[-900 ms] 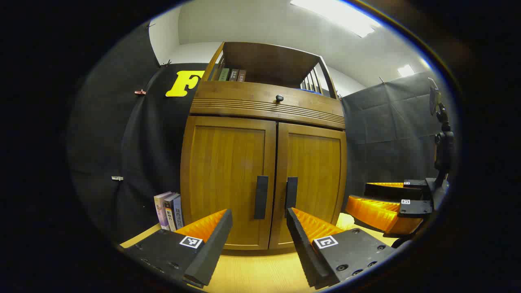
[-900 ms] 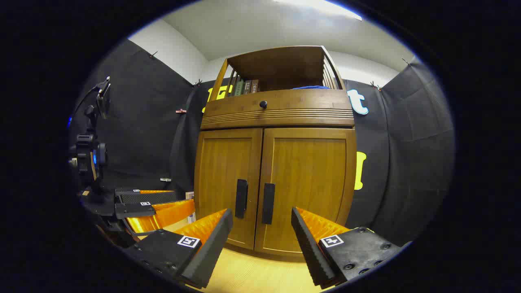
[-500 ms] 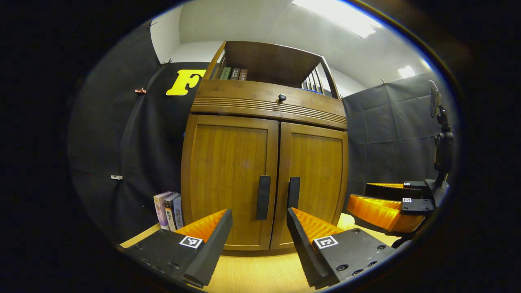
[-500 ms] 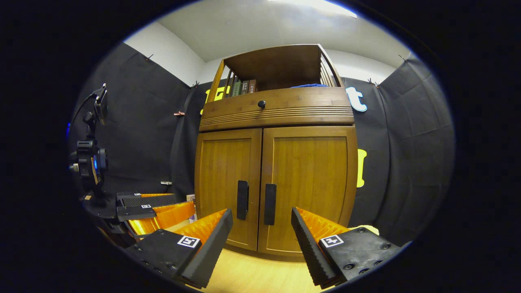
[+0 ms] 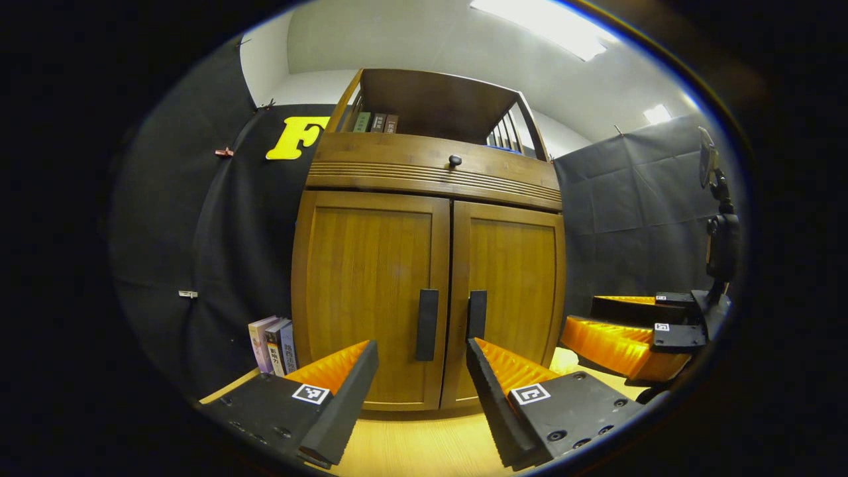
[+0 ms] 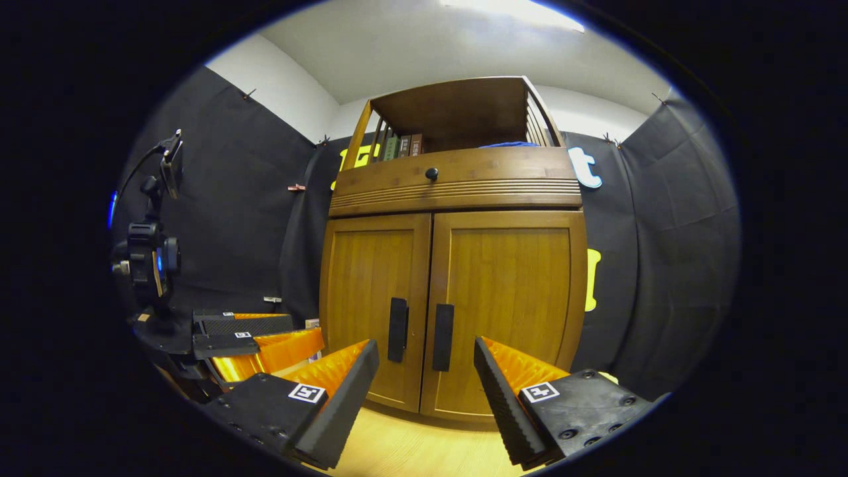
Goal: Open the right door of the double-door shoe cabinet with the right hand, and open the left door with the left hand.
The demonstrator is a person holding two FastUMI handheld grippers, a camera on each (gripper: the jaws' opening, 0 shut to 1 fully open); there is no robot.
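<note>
Two doors of the shoe cabinet (image 5: 430, 265) are closed. Left of the cabinet, books (image 5: 271, 344) stand upright against its side. In front of the cabinet, the left gripper (image 5: 421, 371) is spread wide, grasping nothing, short of the left door handle (image 5: 426, 324). Beside it, the right door handle (image 6: 442, 337) is untouched; the right gripper (image 6: 425, 371) is likewise released, clear of the cabinet.
</note>
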